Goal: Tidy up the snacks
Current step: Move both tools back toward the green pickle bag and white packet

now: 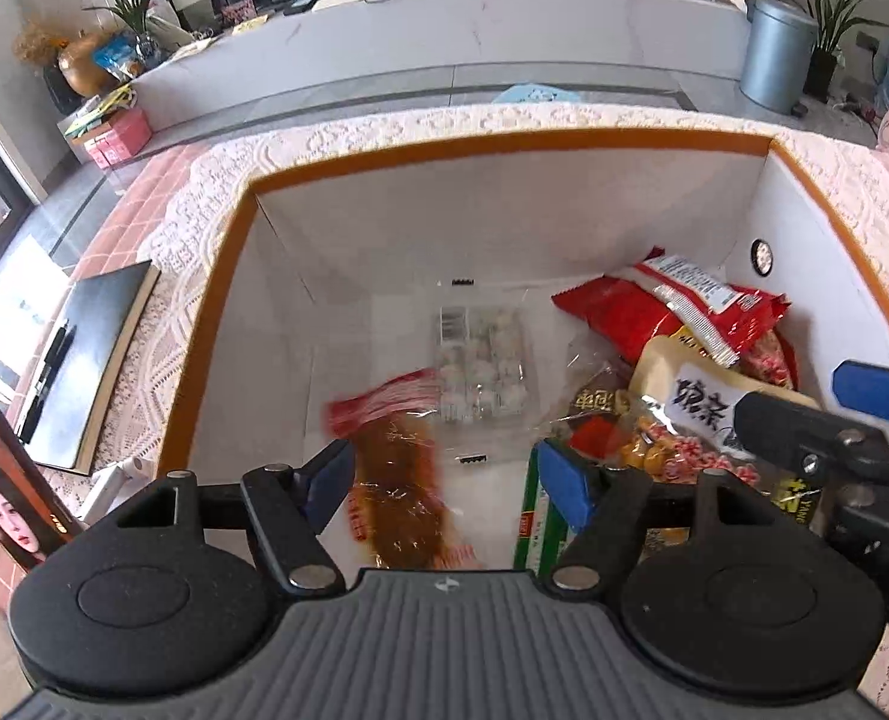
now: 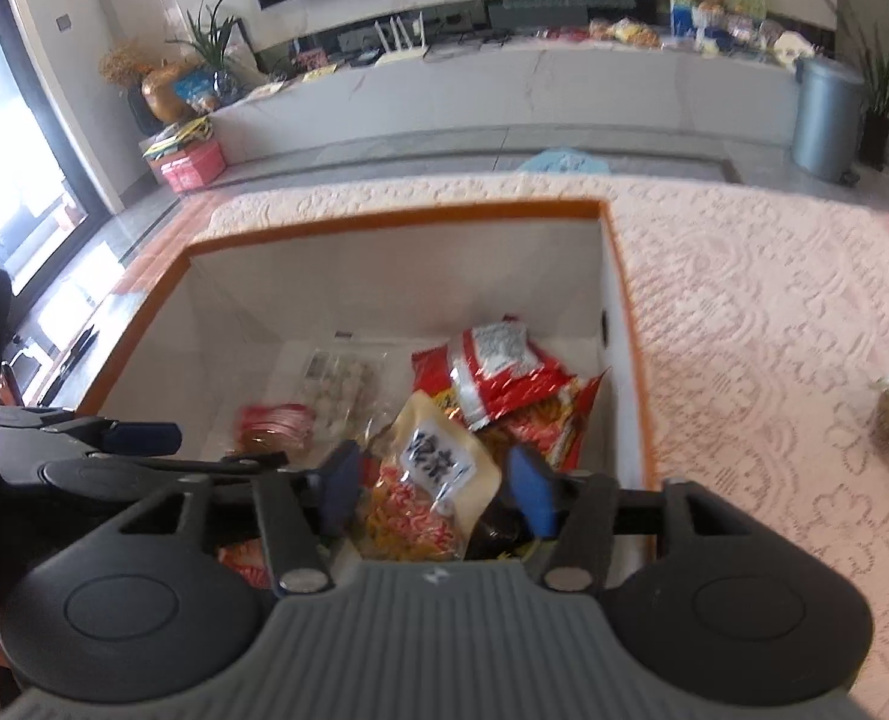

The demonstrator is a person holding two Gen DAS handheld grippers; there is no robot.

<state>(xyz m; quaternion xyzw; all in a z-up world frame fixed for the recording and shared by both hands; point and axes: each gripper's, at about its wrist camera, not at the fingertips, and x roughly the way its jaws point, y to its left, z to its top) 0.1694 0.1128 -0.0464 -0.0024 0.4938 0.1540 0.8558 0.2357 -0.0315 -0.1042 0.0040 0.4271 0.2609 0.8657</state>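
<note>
My left claw (image 1: 444, 480) hangs wide open over the white box (image 1: 504, 216) with the orange rim. A blurred brown packet with a red top (image 1: 393, 468) lies between its fingers, untouched. My right claw (image 2: 435, 489) is partly open above a cream bag (image 2: 444, 462), gripping nothing. Red bags (image 1: 672, 306) pile at the box's right; a clear pack (image 1: 483, 360) lies on the floor at the middle.

Both grippers tilt downward, side by side: left gripper (image 1: 444, 477) spread wide, right gripper (image 2: 435, 492) parted, neither gripping anything.
</note>
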